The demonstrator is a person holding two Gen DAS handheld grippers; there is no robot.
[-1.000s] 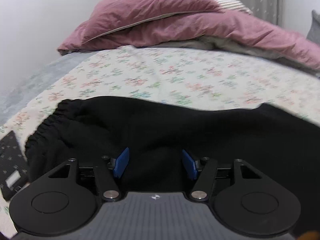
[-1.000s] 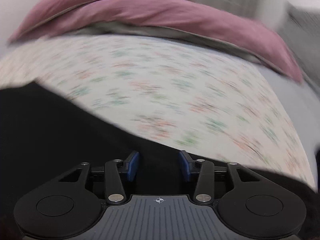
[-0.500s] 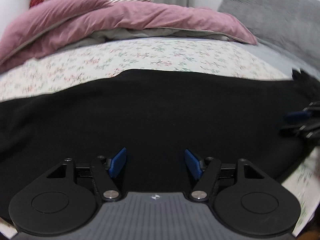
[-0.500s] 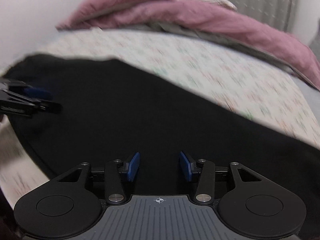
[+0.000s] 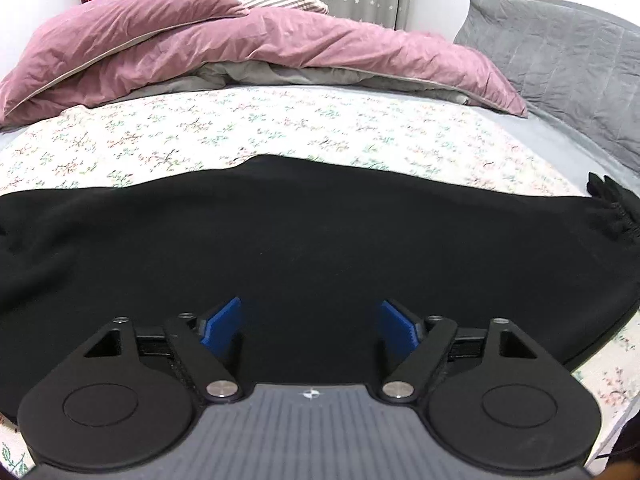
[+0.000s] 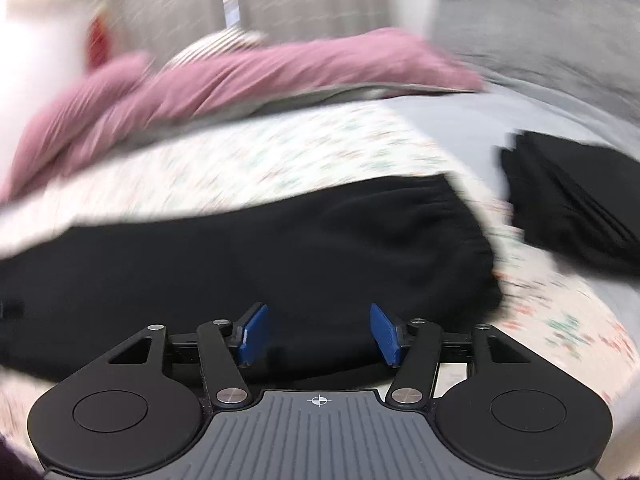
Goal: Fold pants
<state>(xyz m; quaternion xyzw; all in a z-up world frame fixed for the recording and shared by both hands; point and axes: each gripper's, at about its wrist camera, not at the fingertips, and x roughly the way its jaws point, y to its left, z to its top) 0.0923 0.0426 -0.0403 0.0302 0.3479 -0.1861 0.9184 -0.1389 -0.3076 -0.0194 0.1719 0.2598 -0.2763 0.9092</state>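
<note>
Black pants (image 5: 312,248) lie stretched flat across the floral bedsheet (image 5: 280,128), with a gathered end at the right edge. My left gripper (image 5: 311,326) is open and empty, just above the middle of the pants near their front edge. In the blurred right wrist view the pants (image 6: 280,252) end in a gathered hem at the right. My right gripper (image 6: 318,334) is open and empty over that end of the pants.
A pink duvet (image 5: 248,44) is heaped at the back of the bed, with a grey pillow (image 5: 560,60) at the right. A separate folded black garment (image 6: 576,204) lies on the grey sheet to the right of the pants.
Both grippers swung across the pants and stayed open. The left view now faces the middle of the pants. The right gripper turned toward the right end, still moving.
</note>
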